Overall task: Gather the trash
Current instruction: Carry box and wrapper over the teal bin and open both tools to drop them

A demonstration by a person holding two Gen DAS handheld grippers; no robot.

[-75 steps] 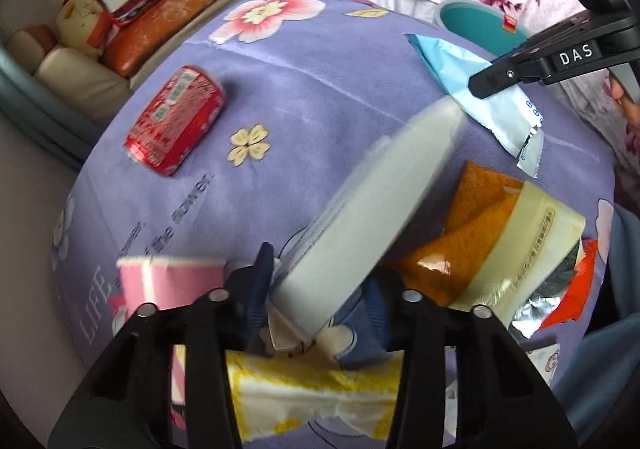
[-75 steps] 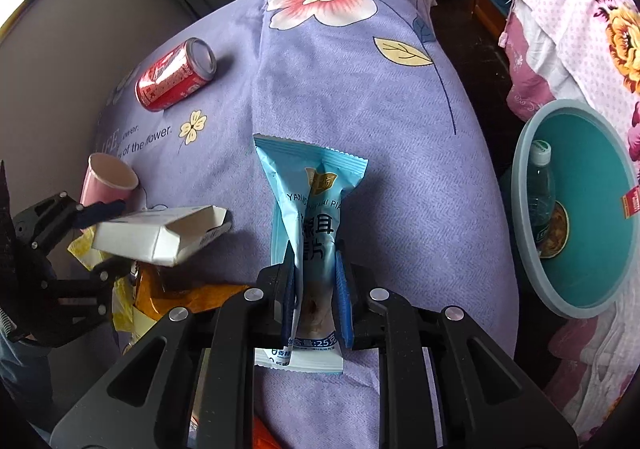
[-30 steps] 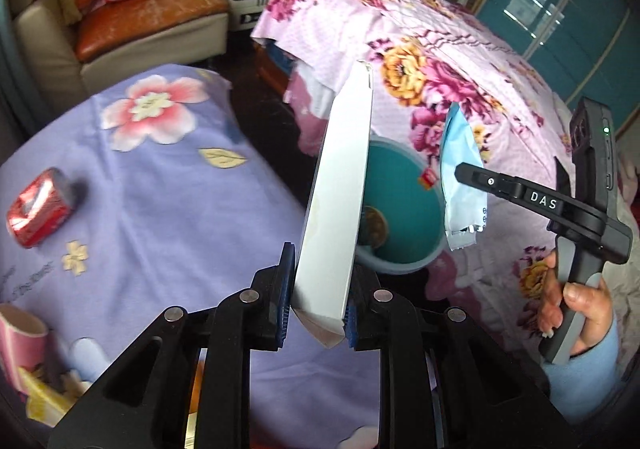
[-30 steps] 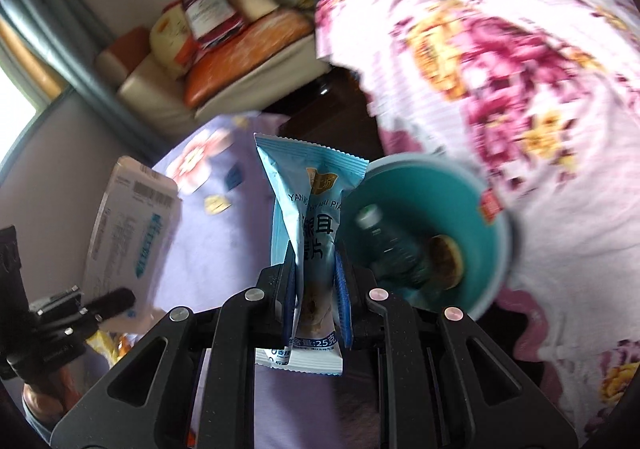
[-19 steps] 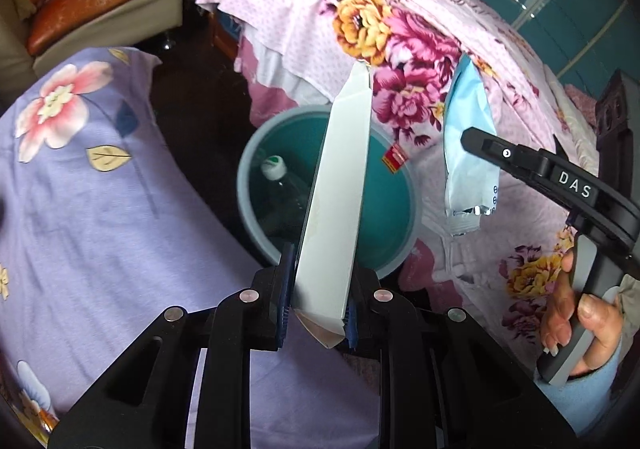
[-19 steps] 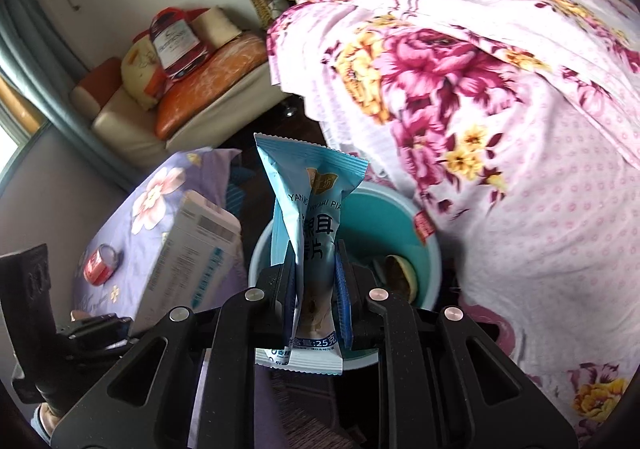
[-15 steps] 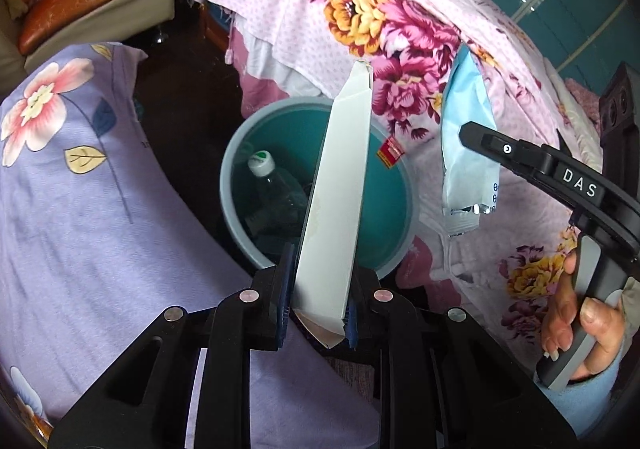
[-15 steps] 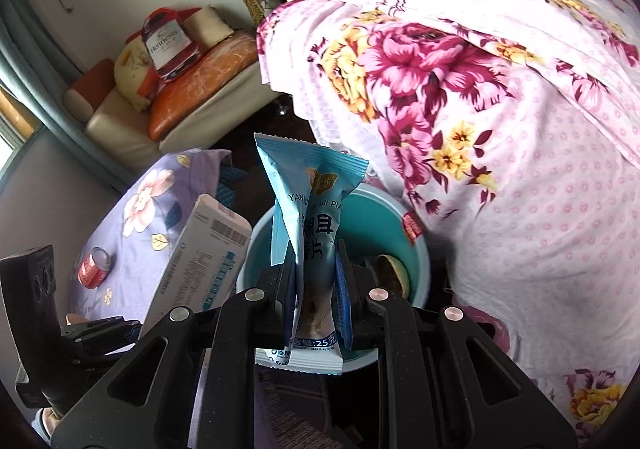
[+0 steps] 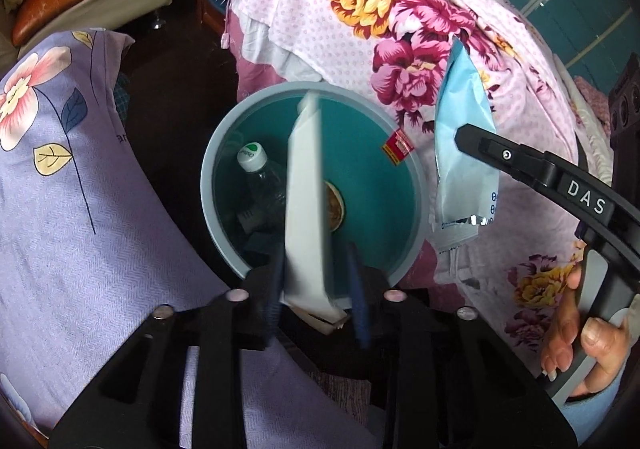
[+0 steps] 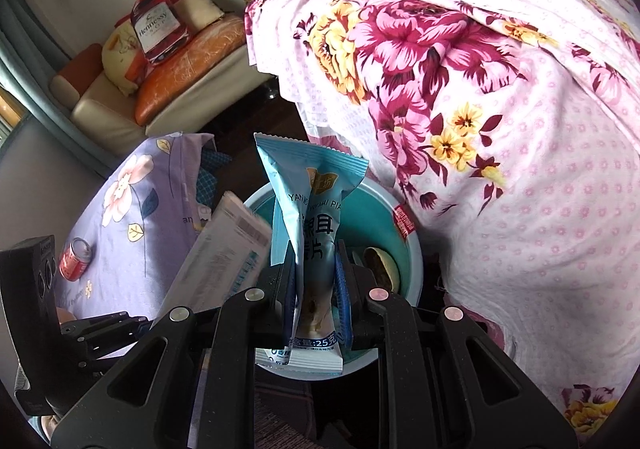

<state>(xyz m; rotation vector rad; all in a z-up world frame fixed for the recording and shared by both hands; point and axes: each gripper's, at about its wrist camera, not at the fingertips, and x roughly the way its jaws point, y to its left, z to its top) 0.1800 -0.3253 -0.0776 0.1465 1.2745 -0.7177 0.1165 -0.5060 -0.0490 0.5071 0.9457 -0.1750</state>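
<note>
A teal bin (image 9: 400, 233) stands on the floor between the purple table and the floral bed; it also shows in the right wrist view (image 10: 414, 249). A plastic bottle (image 9: 256, 177) lies inside. My left gripper (image 9: 318, 295) is above the bin's near rim, jaws spread wider than the white carton (image 9: 306, 201), which is blurred and sliding between them; the carton also shows in the right wrist view (image 10: 224, 249). My right gripper (image 10: 316, 289) is shut on a light blue snack packet (image 10: 316, 209) over the bin; the packet also shows in the left wrist view (image 9: 460, 153).
The purple flowered tablecloth (image 9: 60, 189) is on the left, with a red can (image 10: 76, 253) on it. A pink floral bedspread (image 9: 380, 21) rises behind and right of the bin. A sofa with cushions (image 10: 180, 61) stands at the back.
My left gripper's jaws have opened and the white carton is slipping down toward the bin. Both grippers moved a little closer over the bin. The right gripper still clamps the blue packet.
</note>
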